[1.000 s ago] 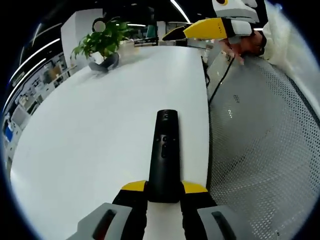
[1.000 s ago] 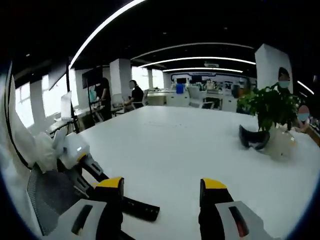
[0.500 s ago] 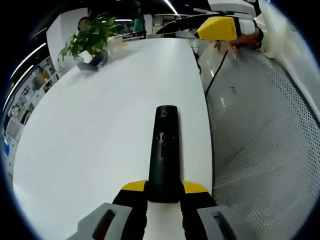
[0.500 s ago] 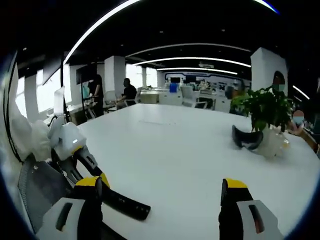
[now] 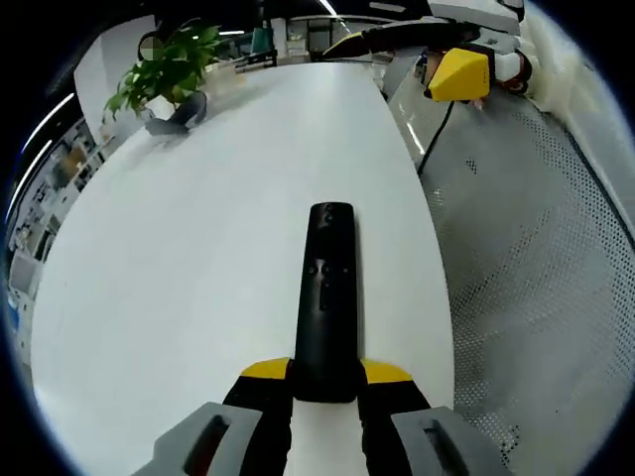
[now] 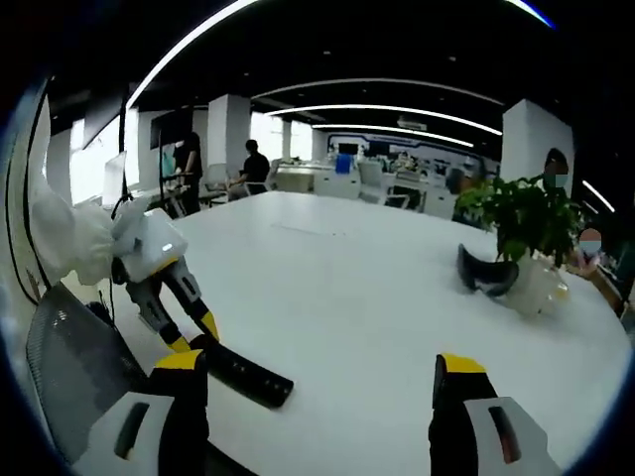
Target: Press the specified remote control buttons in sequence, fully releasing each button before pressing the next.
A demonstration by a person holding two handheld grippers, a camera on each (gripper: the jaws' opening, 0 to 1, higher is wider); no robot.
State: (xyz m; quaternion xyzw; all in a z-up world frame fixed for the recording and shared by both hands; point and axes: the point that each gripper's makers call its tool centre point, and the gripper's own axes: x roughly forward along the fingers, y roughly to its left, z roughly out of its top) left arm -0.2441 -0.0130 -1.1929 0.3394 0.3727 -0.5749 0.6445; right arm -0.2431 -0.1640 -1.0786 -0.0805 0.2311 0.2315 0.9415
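Clamped between the yellow-tipped jaws of the left gripper (image 5: 325,377), the black remote control (image 5: 326,302) is held by its near end, with the button face turned up and the far end pointing out over the white table (image 5: 179,258). In the left gripper view the remote is seen close to the table's right-hand edge, running roughly parallel to it. A small cluster of buttons is visible about midway along the body, and a round feature is seen near the far tip; markings cannot be read.

In the right gripper view the same remote (image 6: 243,372) is seen low at the left, near the table's edge, gripped at one end by the left gripper (image 6: 203,332), which is held by a white-sleeved arm (image 6: 69,243). The right gripper (image 6: 316,382) is shown with its jaws spread wide apart and nothing between them; bare table surface (image 6: 337,297) is seen through the gap.

Beside the table edge, a grey perforated mesh surface (image 5: 536,278) is seen in the left gripper view. Farther on, above that edge, the right gripper (image 5: 458,72) is seen with a hand (image 5: 511,69) behind it.

At the far corner of the table a potted green plant (image 5: 164,74) is placed, with a dark curved object (image 5: 177,119) just beside its base. Beyond the table, office desks and standing persons (image 6: 253,169) are visible under long ceiling light strips.
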